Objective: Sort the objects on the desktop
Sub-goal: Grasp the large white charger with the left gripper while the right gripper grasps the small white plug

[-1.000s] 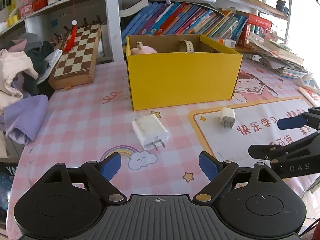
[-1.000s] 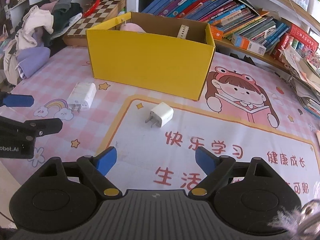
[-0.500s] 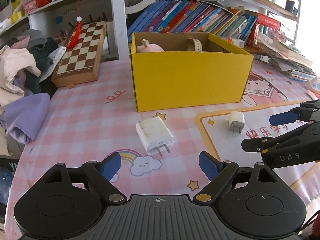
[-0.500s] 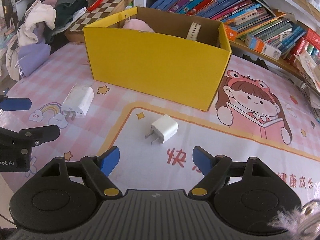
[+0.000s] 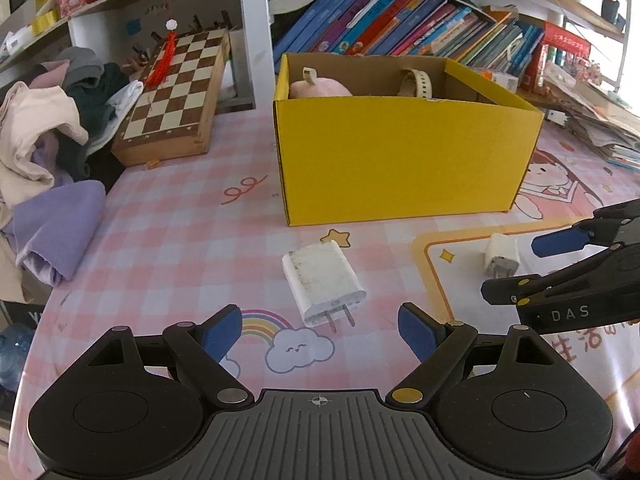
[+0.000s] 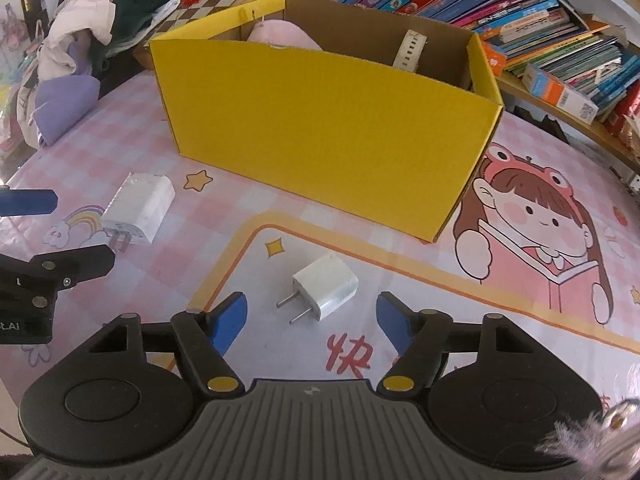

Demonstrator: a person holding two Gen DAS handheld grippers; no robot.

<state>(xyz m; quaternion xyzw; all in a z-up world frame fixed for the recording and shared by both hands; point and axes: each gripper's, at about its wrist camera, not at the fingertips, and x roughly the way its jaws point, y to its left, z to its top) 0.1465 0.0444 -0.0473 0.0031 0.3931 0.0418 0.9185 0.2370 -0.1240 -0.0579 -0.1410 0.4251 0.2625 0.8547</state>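
The large white charger [image 5: 323, 280] lies flat on the pink checked desk mat [image 5: 180, 240], prongs toward the camera, just ahead of the left gripper [image 5: 320, 334], whose blue-padded jaws stand spread wide with nothing between them and straddle the charger's line, so a straight push forward would probably bring the pads to its two long sides. Beyond it stands the yellow box [image 5: 400, 160], open at the top, already holding a pink rounded thing [image 5: 318, 89] and a pale watch strap [image 5: 414, 82], which looks like the sorting bin; its near wall is tall, so anything carried there must likely rise over that rim. Left of the box there is bare mat, bounded by a chessboard [image 5: 176, 92] and heaped clothes [image 5: 44, 148]. In the right wrist view, the small white charger [image 6: 326, 288] rests on the printed part of the mat, prongs pointing left toward the camera, lying aslant between the splayed, empty jaws of the right gripper [image 6: 312, 316]; the tilt suggests the pads would meet its corners unless the wrist turns a little. The box's corner is near ahead, and the left gripper's fingers [image 6: 28, 202] reach in from the left edge beside the large charger, so the two tools have little room between them.
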